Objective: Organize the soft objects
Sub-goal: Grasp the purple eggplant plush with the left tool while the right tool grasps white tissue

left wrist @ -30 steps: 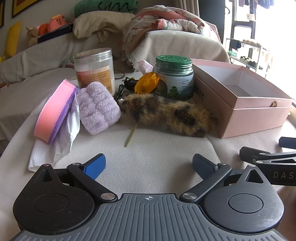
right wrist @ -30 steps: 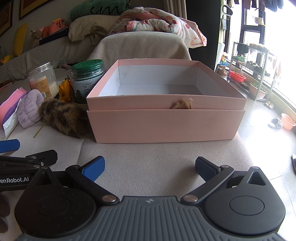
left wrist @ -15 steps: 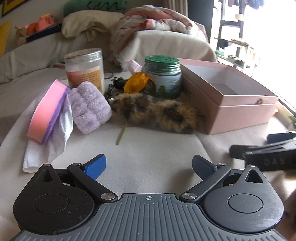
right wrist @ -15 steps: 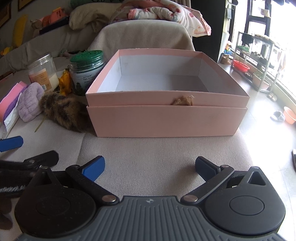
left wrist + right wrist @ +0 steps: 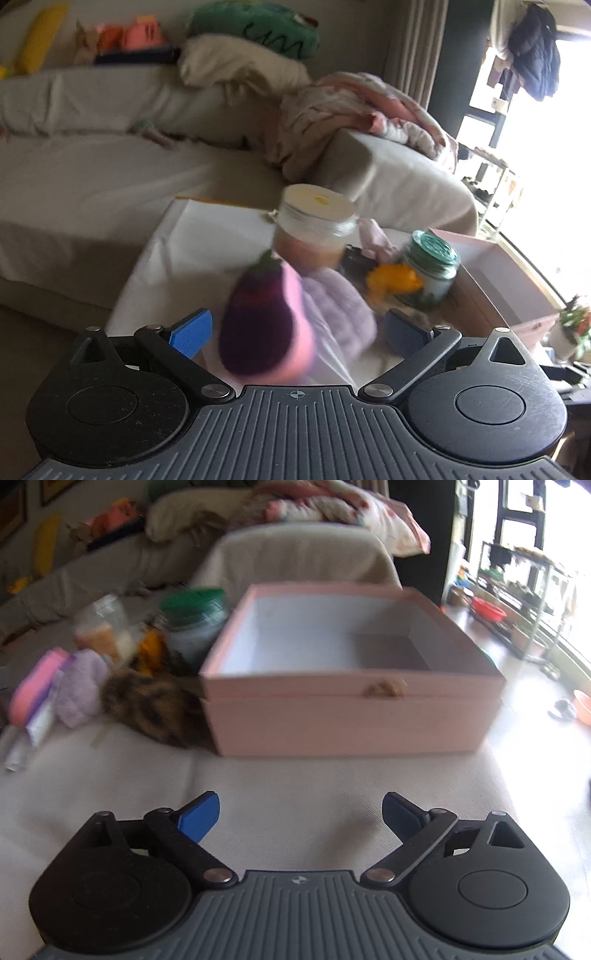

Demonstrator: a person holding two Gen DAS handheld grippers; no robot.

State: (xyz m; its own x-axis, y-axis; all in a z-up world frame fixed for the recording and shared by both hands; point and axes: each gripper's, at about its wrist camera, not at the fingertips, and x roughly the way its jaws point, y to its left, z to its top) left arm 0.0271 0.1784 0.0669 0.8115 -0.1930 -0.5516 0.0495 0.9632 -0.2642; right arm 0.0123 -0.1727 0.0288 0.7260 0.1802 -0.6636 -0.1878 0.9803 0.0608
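Note:
My left gripper (image 5: 295, 328) is open, raised over the table's left side. Between its fingers, blurred, stand a purple knitted eggplant (image 5: 258, 314), the pink sponge (image 5: 299, 332) and the lilac fluffy cloth (image 5: 340, 306); I cannot tell if it touches them. My right gripper (image 5: 301, 816) is open and empty, above bare cloth in front of the open pink box (image 5: 354, 701). The brown furry toy (image 5: 155, 705) lies against the box's left side, with the lilac cloth (image 5: 79, 686) and pink sponge (image 5: 33, 686) further left.
A clear jar (image 5: 314, 229) and a green-lidded jar (image 5: 430, 266) stand behind the soft things, with a yellow object (image 5: 391, 280) between them. A sofa with pillows (image 5: 240, 70) lies behind the table. A white tissue (image 5: 22, 738) lies at the left.
My left gripper has swung up and to the left, close over the sponge and lilac cloth; an eggplant toy now shows. My right gripper has risen slightly and moved nearer the box.

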